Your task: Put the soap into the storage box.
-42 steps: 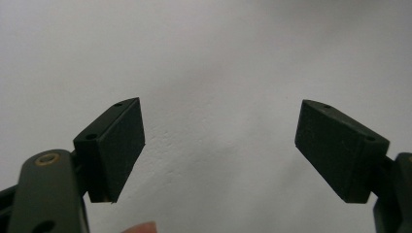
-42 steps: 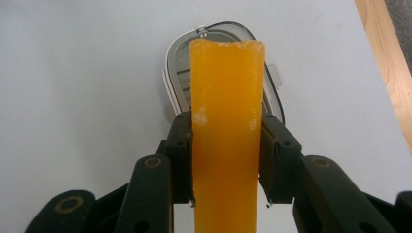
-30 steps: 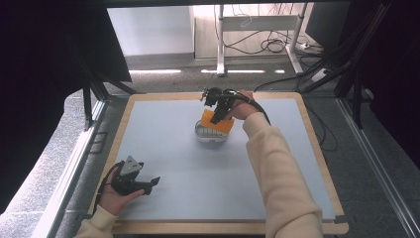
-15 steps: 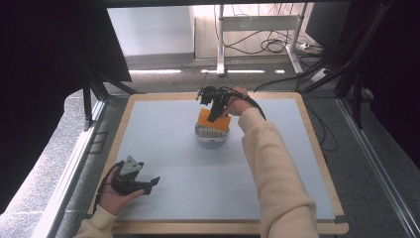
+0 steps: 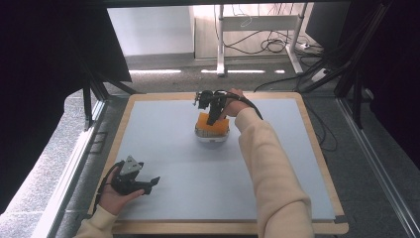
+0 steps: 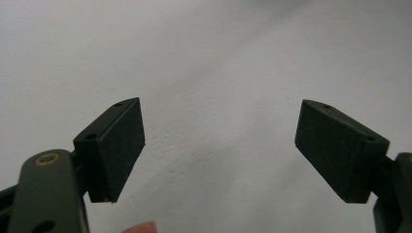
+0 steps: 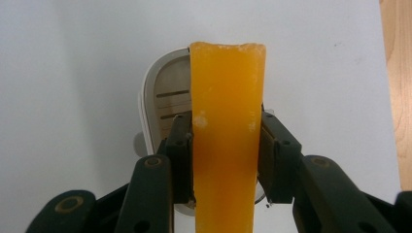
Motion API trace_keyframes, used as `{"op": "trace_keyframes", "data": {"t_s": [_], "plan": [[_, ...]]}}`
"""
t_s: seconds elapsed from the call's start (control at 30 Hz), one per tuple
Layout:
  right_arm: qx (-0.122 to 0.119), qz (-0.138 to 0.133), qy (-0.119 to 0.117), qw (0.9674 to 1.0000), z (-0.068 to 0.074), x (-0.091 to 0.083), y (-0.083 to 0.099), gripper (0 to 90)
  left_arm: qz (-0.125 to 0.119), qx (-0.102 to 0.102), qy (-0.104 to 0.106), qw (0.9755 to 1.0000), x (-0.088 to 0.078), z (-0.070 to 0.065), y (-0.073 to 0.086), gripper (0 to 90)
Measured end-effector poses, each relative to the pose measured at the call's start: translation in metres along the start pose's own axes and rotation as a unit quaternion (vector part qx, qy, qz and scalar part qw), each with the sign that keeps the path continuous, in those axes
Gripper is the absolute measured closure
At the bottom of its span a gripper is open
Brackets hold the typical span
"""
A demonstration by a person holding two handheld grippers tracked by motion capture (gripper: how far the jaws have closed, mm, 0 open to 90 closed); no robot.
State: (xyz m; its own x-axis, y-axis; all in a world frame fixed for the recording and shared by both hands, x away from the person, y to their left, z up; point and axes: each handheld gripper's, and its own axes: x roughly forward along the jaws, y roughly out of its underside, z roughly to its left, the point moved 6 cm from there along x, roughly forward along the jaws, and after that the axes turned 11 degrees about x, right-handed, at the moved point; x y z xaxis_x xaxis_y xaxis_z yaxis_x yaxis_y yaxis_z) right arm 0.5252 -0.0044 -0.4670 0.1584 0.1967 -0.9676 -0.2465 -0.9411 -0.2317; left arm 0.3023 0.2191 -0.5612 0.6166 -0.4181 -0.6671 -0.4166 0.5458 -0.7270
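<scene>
From above, at the grey mat's [image 5: 163,148] twelve o'clock, the right gripper [image 5: 216,116] clamps a flat orange sponge-like slab [image 5: 212,122] over a white slotted plastic holder [image 5: 212,135]; the left gripper [image 5: 132,179] rests at seven o'clock. Left gripper view: jaws spread wide, holding nothing. Right gripper view: the slab [image 7: 226,141] is pinched edge-on above the holder [image 7: 163,94], probably needing a straight lowering into a slot.

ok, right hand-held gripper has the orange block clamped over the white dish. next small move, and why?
Probably lower it a little, then open. The right hand-held gripper pinches the orange block directly above the white slotted dish; whether it has seated I cannot tell. The left hand-held gripper is open over bare table.
</scene>
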Motion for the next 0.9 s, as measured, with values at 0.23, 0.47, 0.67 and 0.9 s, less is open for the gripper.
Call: {"op": "trace_keyframes", "data": {"t_s": [0.23,0.47,0.67,0.9], "plan": [[-0.015,0.006,0.0,0.9999,-0.001,0.007,0.0,62.5,-0.001,-0.002,0.0,1.0,0.0,0.0,0.0,18.1],[0.014,-0.021,0.024,0.9994,-0.007,0.011,-0.003,50.3,-0.001,-0.001,0.0,1.0,0.0,0.0,0.0,18.1],[0.038,-0.045,0.048,0.9971,-0.011,0.006,-0.001,38.6,-0.001,0.001,0.001,1.0,0.0,-0.001,0.0,18.1],[0.08,-0.082,0.056,0.9918,-0.008,0.0,0.005,31.1,0.0,0.002,0.001,1.0,0.0,-0.001,0.0,18.1]]}}
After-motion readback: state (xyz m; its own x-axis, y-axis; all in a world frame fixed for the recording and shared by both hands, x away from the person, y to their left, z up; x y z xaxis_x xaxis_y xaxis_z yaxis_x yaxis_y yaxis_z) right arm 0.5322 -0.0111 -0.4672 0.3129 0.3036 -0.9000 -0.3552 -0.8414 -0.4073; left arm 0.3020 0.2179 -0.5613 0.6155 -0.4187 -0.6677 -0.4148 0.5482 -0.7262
